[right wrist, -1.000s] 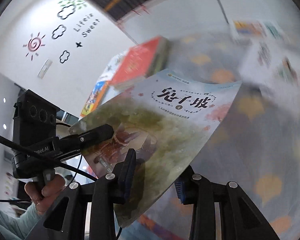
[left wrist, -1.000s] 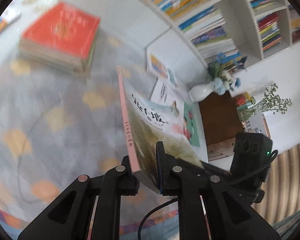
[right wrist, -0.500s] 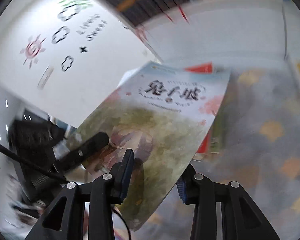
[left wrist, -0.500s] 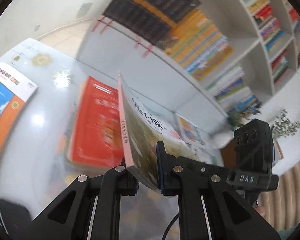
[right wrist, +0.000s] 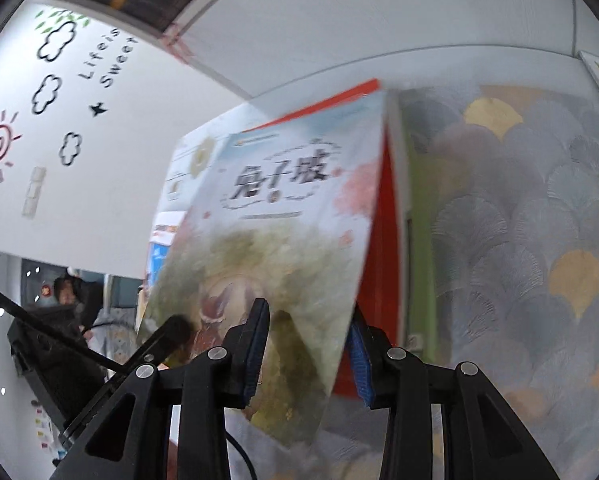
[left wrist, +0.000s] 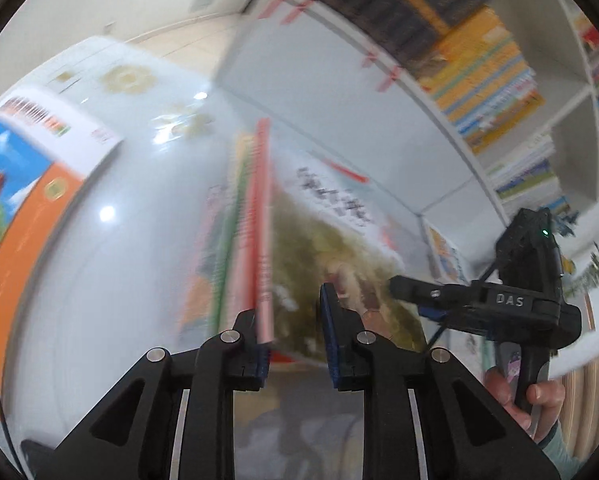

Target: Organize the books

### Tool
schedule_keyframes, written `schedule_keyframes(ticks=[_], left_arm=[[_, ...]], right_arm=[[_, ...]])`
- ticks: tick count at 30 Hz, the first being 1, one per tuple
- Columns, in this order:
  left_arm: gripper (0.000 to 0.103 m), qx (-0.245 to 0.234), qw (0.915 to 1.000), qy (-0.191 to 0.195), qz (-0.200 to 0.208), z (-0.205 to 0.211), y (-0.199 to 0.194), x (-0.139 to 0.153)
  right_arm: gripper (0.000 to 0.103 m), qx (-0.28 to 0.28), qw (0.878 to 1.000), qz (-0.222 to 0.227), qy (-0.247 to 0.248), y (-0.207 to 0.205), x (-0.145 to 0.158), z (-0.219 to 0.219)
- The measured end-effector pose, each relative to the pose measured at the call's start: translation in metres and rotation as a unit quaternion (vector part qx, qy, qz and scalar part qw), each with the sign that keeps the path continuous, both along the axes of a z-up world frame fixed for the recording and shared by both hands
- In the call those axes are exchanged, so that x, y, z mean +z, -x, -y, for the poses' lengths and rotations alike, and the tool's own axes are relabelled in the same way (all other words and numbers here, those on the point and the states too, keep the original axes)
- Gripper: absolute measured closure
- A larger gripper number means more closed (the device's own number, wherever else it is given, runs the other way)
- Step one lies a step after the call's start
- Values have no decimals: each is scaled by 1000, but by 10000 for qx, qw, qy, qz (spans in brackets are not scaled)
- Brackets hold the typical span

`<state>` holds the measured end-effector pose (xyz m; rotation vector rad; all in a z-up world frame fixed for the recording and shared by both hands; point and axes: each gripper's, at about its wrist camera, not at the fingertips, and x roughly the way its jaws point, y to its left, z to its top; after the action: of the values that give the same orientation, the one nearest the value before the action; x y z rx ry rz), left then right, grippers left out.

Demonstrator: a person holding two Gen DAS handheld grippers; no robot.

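From the left wrist camera, the left gripper [left wrist: 295,340] has its jaws opening, a narrow gap showing between the blue pads, and the picture book [left wrist: 331,264] stands on edge between them with its pink spine against the left pad; the right pad looks just clear of the cover, though blur makes that hard to be sure of. The book sits over a stack of books [left wrist: 227,240] with a red top cover, which lies on a glossy pale table [left wrist: 139,240]. An orange and blue book [left wrist: 23,200] lies flat at the far left of the table. To the right the right gripper [left wrist: 403,288] reaches in onto the book's cover, with a hand [left wrist: 539,404] on its grip. White shelves of books [left wrist: 487,80] fill the background. From the right wrist camera, the right gripper [right wrist: 307,344] stands partly open with the picture book [right wrist: 275,248] slanting between its jaws, its lower corner hanging below the pads; whether the pads press on it I cannot tell. Behind it the stack's red cover [right wrist: 383,240] shows, on a tablecloth with a fan pattern [right wrist: 519,240]. The left gripper [right wrist: 163,340] touches the book's left edge. A white wall with cloud and sun stickers [right wrist: 59,100] lies beyond.
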<state>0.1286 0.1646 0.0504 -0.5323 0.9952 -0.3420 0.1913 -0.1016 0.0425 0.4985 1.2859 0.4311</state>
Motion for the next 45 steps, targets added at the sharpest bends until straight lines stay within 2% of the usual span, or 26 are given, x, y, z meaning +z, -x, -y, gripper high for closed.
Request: schedule_keyframes(ticks=[3,6,8,11,14,16,19,21,25,28,31,33,36,39,40,42,43,45], left_arm=[[84,169,9997,-111,-158,-12,7,-8],[84,184,9996,-34,-194,-14,14,-9],[84,205,9996,-113,-187,-10,16,-7],[84,202,9995,-245,-60,0,19,6],[84,-79,9988,-459,128,22,26,21],[84,-420,9983,-364,202,47,33,28],[83,-1248,9921,93,27,111,44,24],[83,-1902,9817,63,-53,167,53,20],[78,-2809,9597,-19,-49,273,55,15],[78,-2847,9583,-129,-207,329,38,3],[78,-2569,9645,-408,-459,373,21,-19],[78,-2265,9700,-655,-591,394,17,-32],[78,-1751,9772,-1002,-668,404,18,-41],[76,-1494,9809,-940,-824,404,17,-48],[69,-1590,9794,-914,-842,405,17,-47],[66,-1970,9720,-809,-994,413,20,-45],[66,-2051,9700,-775,-1045,415,25,-43],[66,-2079,9697,-715,-1066,408,38,-40]], right_arm=[[65,-64,9999,119,53,2,-3,1],[66,-343,9991,263,23,4,-4,8],[66,-613,9975,345,-102,4,-6,18],[65,-810,9961,275,-220,9,-5,29],[65,-961,9941,302,-411,34,2,56],[65,-1205,9906,338,-545,65,4,89],[64,-1728,9834,324,-453,117,-1,148],[63,-2115,9763,353,-298,150,-3,186],[60,-3136,9483,378,305,216,-5,274],[60,-3525,9313,369,844,235,-6,326],[60,-3653,9175,373,1529,234,-5,358],[60,-3711,9124,300,1698,231,-6,370],[60,-3645,9196,257,1442,226,-10,389],[60,-3288,9325,247,1475,208,-20,391],[60,-3095,9389,173,1496,198,-26,387],[60,-2809,9458,316,1600,187,-26,378],[51,-2478,9562,334,1523,181,-26,371],[48,-2228,9567,363,1840,178,-24,363]])
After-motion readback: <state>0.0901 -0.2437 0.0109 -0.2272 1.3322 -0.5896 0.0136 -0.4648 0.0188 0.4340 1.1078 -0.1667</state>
